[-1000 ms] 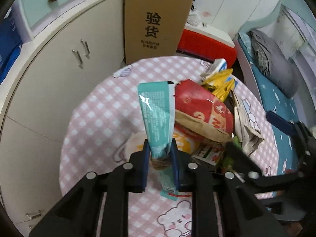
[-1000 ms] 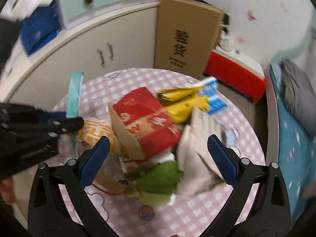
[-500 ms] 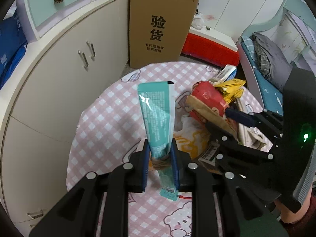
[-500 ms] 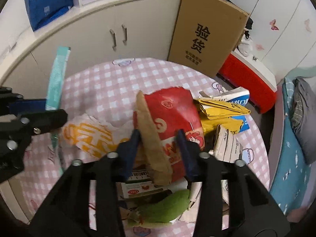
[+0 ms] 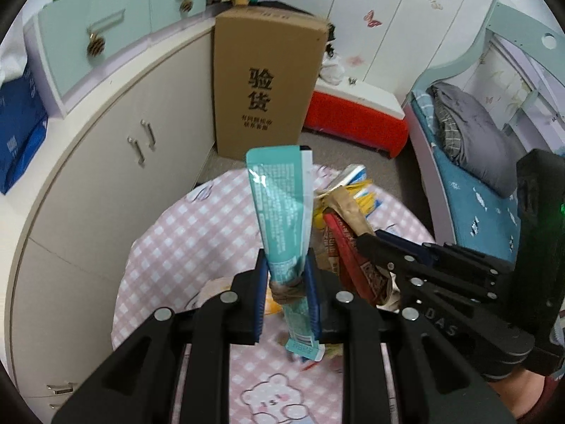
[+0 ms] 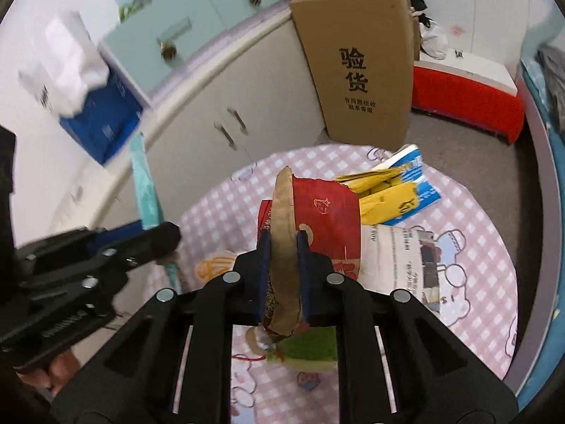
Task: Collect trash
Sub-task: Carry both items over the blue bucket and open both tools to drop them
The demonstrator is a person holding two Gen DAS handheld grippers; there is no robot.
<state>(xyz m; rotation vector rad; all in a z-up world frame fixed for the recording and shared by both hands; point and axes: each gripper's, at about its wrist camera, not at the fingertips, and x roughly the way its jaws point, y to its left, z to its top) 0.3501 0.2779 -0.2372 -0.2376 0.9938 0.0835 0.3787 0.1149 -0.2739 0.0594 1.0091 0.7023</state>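
The left gripper [image 5: 285, 289] was clamped tight on a teal wrapper [image 5: 282, 219], which stood upright between its 2 blue pads, the top end well above the fingers and the bottom end poking out below them. The wrapper was lifted clear of the round worktop [image 5: 197, 233] with its pink checked cloth. The right gripper [image 6: 284, 268] was closed on the folded edge of a red paper bag [image 6: 328, 212], the brown lining pinched between its pads; the bag hung raised over the middle of the worktop. In the left view the right gripper reached in from the right, holding the bag just beside the wrapper.

On the worktop, yellow packets [image 6: 385, 194] lay near the far edge over a blue-and-white packet [image 6: 425, 190]. A printed paper sheet [image 6: 399, 254] lay toward the right edge. A green scrap [image 6: 310, 348] sat near the front edge, under the bag. An orange-printed bag [image 6: 215, 265] lay left of centre. A cardboard box [image 6: 356, 63] stood on the floor beyond the worktop.
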